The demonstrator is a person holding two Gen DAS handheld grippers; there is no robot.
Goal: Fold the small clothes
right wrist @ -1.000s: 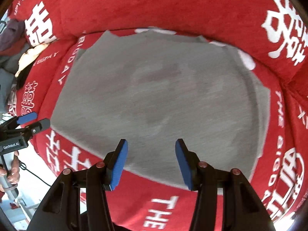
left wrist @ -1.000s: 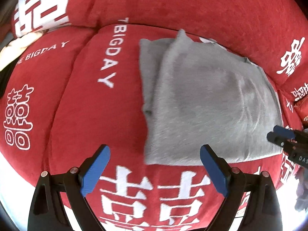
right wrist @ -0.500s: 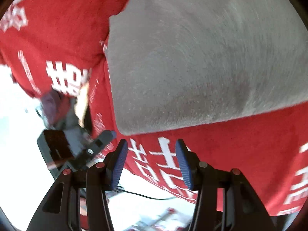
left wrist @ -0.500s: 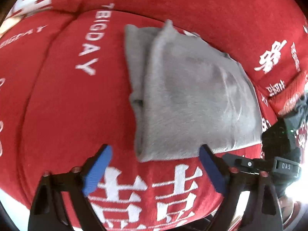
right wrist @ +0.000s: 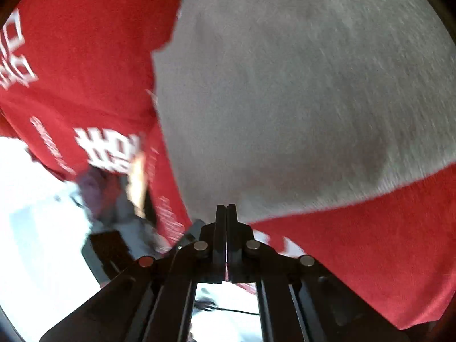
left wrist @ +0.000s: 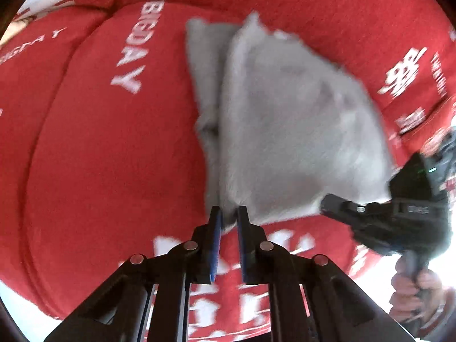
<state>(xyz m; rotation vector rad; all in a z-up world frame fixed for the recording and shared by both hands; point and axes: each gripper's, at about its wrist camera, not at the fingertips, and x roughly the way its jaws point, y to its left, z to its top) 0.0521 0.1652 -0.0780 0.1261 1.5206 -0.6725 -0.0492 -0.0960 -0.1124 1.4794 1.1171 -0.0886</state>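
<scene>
A folded grey garment (left wrist: 290,131) lies on a red sofa seat cushion (left wrist: 108,154) printed with white lettering. My left gripper (left wrist: 228,213) is shut on the garment's near left corner, cloth bunched between its blue pads. My right gripper (left wrist: 327,202) reaches in from the right at the garment's near right edge. In the right wrist view the right gripper (right wrist: 226,209) is shut, its tips at the near edge of the grey garment (right wrist: 299,91); the grip on the cloth is partly hidden.
The red sofa backrest (left wrist: 285,2) rises behind the garment. The person's hand (left wrist: 413,287) holds the right gripper's handle at the lower right. A bright white floor (right wrist: 34,228) and blurred dark items lie beyond the sofa's front edge.
Both grippers have gone from wide open to shut at the garment's near edge. The left moved forward onto the near left corner; the right swung round to the near right edge.
</scene>
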